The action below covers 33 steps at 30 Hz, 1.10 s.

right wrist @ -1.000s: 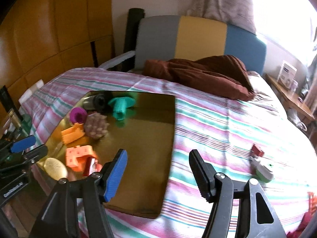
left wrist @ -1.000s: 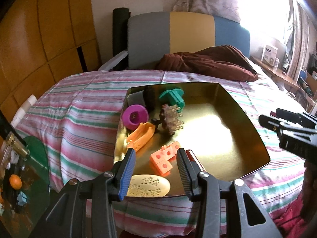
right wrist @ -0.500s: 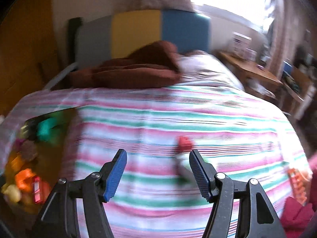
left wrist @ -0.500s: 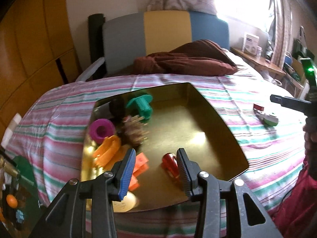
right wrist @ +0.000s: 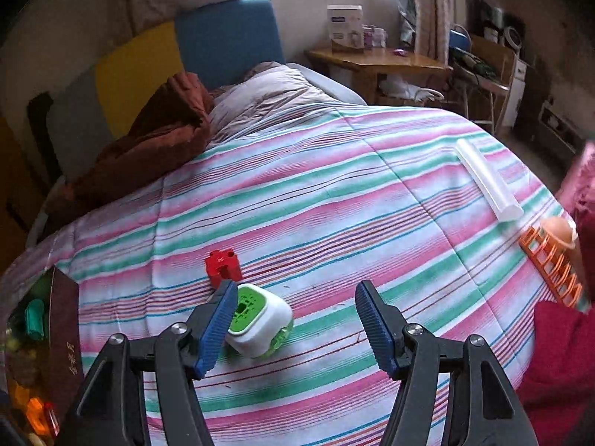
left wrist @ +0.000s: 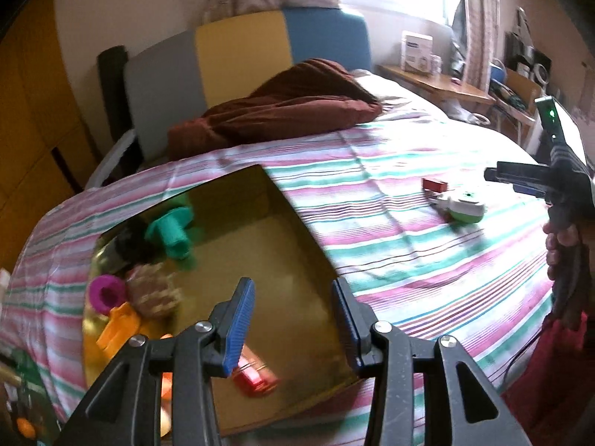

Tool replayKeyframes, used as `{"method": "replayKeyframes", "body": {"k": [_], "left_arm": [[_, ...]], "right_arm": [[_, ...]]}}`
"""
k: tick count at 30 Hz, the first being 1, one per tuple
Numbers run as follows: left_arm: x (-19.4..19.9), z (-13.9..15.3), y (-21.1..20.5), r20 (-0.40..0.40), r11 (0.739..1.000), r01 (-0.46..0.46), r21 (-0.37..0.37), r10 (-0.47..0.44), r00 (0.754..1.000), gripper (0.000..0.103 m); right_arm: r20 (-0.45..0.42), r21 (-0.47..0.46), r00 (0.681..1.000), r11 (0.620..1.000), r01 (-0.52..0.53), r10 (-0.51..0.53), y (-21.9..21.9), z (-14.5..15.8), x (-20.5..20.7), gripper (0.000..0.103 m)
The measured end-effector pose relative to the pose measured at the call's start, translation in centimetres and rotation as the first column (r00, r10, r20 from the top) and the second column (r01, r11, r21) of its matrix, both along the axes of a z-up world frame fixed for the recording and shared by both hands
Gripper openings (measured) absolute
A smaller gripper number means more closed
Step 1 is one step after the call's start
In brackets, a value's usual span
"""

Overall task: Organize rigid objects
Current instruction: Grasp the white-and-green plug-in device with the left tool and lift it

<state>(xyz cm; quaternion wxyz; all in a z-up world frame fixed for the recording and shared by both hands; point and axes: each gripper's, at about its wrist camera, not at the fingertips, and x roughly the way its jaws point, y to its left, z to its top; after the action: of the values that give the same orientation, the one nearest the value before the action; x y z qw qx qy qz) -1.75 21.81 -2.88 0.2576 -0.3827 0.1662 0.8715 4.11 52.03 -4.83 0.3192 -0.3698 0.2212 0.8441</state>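
Striped in pink, green and white, the bedspread (right wrist: pixel 334 193) covered a bed with a grey, yellow and blue headboard (left wrist: pixel 241 52) and a brown blanket (left wrist: pixel 282 107) bunched near it. We saw a shiny gold tray (left wrist: pixel 293 223) on the bed's left part, holding a teal piece (left wrist: pixel 169 232), a magenta ring (left wrist: pixel 106 291), an orange piece (left wrist: pixel 119 329) and a blurred red item (left wrist: pixel 254 375). Our left hand-held gripper (left wrist: pixel 293 323) hovered over the tray with its jaws partly open and nothing between the pads. Well to the right of the tray, a white and green block (right wrist: pixel 258 321) lay on the bedspread, just beside a small red block (right wrist: pixel 222 265). Our right hand-held gripper (right wrist: pixel 297 329) hung above them, jaws wide apart and empty; the white and green block sat close against the left blue pad, though we could not tell if it touched. Farther right lay a white tube (right wrist: pixel 487 180) and an orange rack (right wrist: pixel 550 271) near the bed's edge. A wooden desk (right wrist: pixel 375 61) with a white box (right wrist: pixel 345 28) stood under the window.
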Motion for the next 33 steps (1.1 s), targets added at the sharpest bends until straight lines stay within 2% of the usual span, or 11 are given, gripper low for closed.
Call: {"method": "replayKeyframes", "body": {"k": [6, 12, 19, 21, 23, 25, 26, 27, 29, 30, 33], "left_arm": [[-0.8, -0.6, 3.8, 0.074, 0.998, 0.068, 0.013, -0.069, 0.995, 0.043], [-2.0, -1.1, 7.3, 0.153, 0.993, 0.11, 0.046, -0.116, 0.981, 0.043], [-2.8, -2.4, 11.6, 0.252, 0.98, 0.176, 0.089, -0.193, 0.948, 0.043], [-3.1, -3.0, 13.0, 0.334, 0.97, 0.197, 0.145, -0.235, 0.913, 0.043], [-3.8, -3.6, 14.2, 0.413, 0.967, 0.173, 0.187, -0.237, 0.879, 0.046], [-4.2, -4.0, 15.7, 0.447, 0.964, 0.157, 0.217, -0.241, 0.862, 0.055], [-4.7, -4.3, 16.4, 0.482, 0.961, 0.13, 0.244, -0.237, 0.844, 0.063], [-5.2, -4.7, 17.0, 0.528, 0.954, 0.1, 0.283, -0.242, 0.814, 0.07], [-6.0, -5.5, 18.3, 0.587, 0.949, 0.04, 0.314, -0.227, 0.777, 0.079], [-6.4, -5.8, 19.1, 0.602, 0.95, 0.017, 0.312, -0.211, 0.77, 0.083], [-7.3, -6.9, 21.1, 0.646, 0.949, -0.052, 0.311, -0.172, 0.744, 0.085]], "right_arm": [[-0.037, -0.085, 0.996, 0.994, 0.072, -0.075, 1.5, -0.4, 1.3, 0.069], [-0.068, -0.118, 0.988, 0.984, 0.13, -0.138, 2.5, -0.3, 2.3, 0.069], [-0.113, -0.199, 0.972, 0.963, 0.182, -0.207, 4.0, -0.5, 3.6, 0.071], [-0.121, -0.222, 0.967, 0.956, 0.192, -0.222, 4.3, -0.6, 3.8, 0.073], [-0.132, -0.232, 0.963, 0.952, 0.199, -0.234, 4.4, -0.5, 4.0, 0.075], [-0.143, -0.236, 0.961, 0.951, 0.201, -0.238, 4.4, -0.4, 4.2, 0.076], [-0.148, -0.238, 0.959, 0.95, 0.203, -0.241, 4.5, -0.4, 4.2, 0.077], [-0.152, -0.241, 0.958, 0.949, 0.204, -0.245, 4.5, -0.4, 4.3, 0.077], [-0.155, -0.248, 0.956, 0.947, 0.206, -0.249, 4.6, -0.4, 4.4, 0.077], [-0.157, -0.255, 0.956, 0.945, 0.205, -0.25, 4.7, -0.5, 4.4, 0.077], [-0.169, -0.266, 0.952, 0.942, 0.207, -0.257, 4.8, -0.4, 4.6, 0.077]]}}
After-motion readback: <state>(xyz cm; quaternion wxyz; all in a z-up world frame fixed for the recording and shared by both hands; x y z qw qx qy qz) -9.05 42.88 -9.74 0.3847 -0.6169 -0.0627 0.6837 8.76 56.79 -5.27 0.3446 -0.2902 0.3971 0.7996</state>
